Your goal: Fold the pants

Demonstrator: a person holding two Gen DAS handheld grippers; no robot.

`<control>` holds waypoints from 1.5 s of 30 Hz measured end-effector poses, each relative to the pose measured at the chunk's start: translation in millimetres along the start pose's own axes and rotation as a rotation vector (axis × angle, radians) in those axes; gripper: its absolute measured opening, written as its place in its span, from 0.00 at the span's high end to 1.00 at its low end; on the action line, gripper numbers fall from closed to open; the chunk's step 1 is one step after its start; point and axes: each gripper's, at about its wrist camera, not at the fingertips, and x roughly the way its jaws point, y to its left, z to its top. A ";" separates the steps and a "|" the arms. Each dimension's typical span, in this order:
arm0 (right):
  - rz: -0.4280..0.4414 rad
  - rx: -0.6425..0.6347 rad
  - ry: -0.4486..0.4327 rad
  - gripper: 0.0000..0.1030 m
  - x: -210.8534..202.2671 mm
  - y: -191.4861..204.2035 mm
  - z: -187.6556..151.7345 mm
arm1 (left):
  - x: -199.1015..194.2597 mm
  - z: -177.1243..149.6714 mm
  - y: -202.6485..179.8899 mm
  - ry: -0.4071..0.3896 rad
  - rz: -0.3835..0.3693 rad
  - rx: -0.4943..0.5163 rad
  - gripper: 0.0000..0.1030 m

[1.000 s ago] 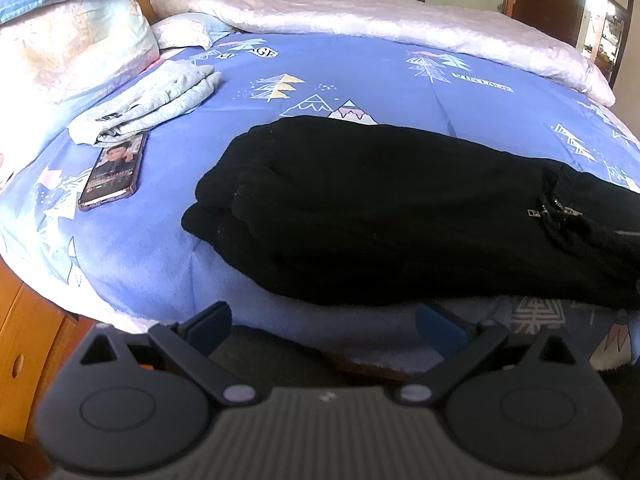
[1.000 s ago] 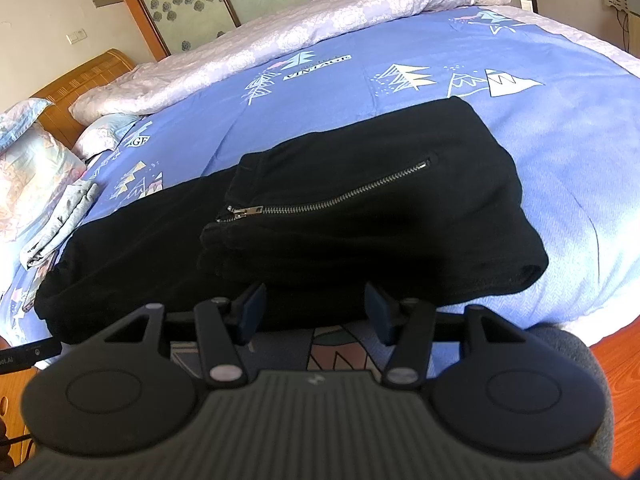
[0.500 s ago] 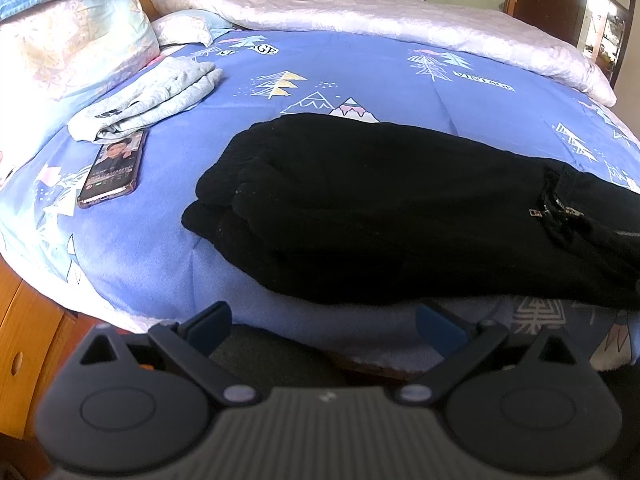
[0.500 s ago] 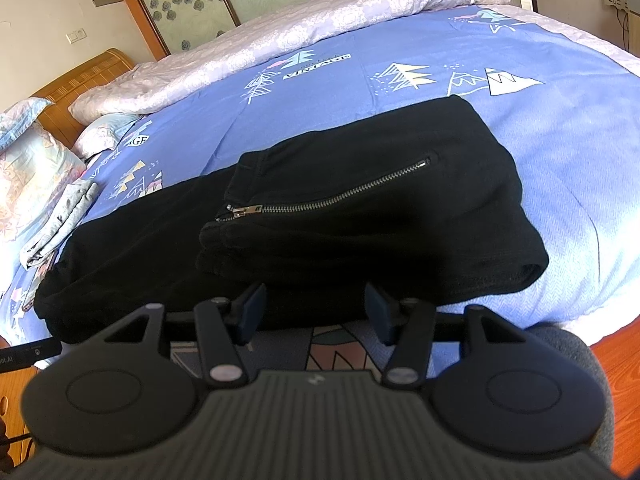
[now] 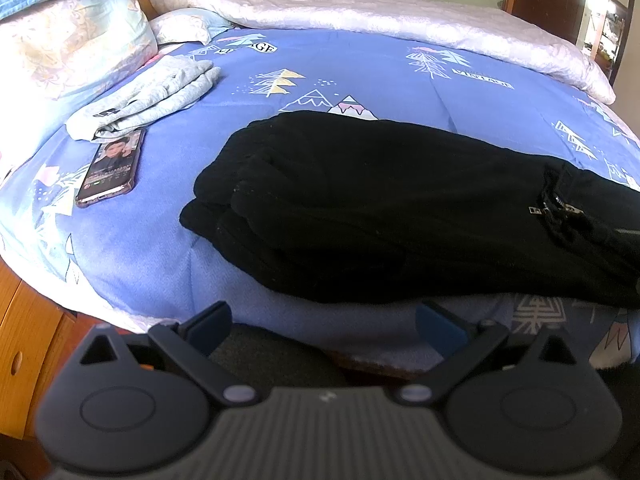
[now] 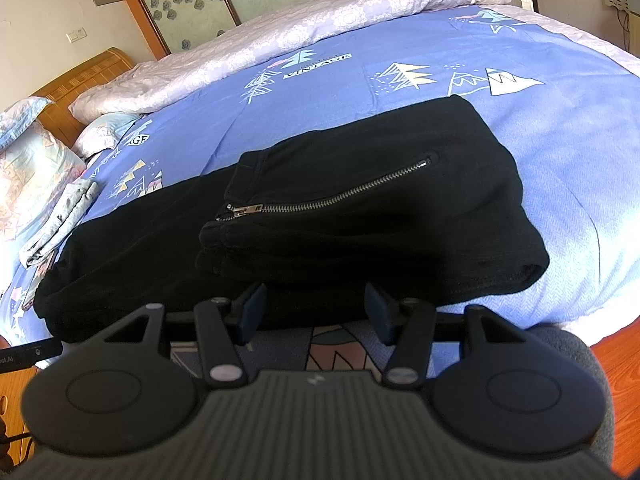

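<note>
Black pants point(image 5: 392, 204) lie lengthwise along the near edge of the blue bed, legs stacked one on the other. The cuff end is at the left of the left wrist view. The waist end with a silver zipper point(image 6: 332, 196) fills the middle of the right wrist view point(image 6: 360, 220). My left gripper point(image 5: 324, 326) is open and empty, just off the bed edge below the leg part. My right gripper point(image 6: 314, 314) is open and empty, just in front of the waist part's near edge.
A phone point(image 5: 112, 168) and a folded grey garment point(image 5: 148, 96) lie left of the pants. Pillows point(image 5: 64, 44) and a wooden headboard point(image 6: 76, 84) are at the far left. A rolled white quilt point(image 5: 380, 20) runs along the bed's far side. A wooden bed frame point(image 5: 24, 340) is below left.
Both grippers have barely shifted; the pants lie as before and both grippers stay open.
</note>
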 end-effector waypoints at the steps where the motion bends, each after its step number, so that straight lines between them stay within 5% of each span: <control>1: 0.000 0.000 0.000 0.45 0.0 0.0 0.0 | 0.1 0.0 0.0 0.000 0.000 0.000 0.01; 11: 0.000 -0.001 -0.001 0.45 0.1 0.3 -0.5 | -1.1 2.9 5.3 -0.018 0.004 -0.008 0.02; 21: 0.003 -0.054 -0.015 0.45 -0.6 6.2 -2.1 | -5.4 18.1 43.3 -0.030 -0.002 -0.158 0.02; 45: -0.005 -0.047 -0.008 0.45 1.5 6.5 -2.4 | 0.2 18.9 43.4 0.008 -0.017 -0.157 0.03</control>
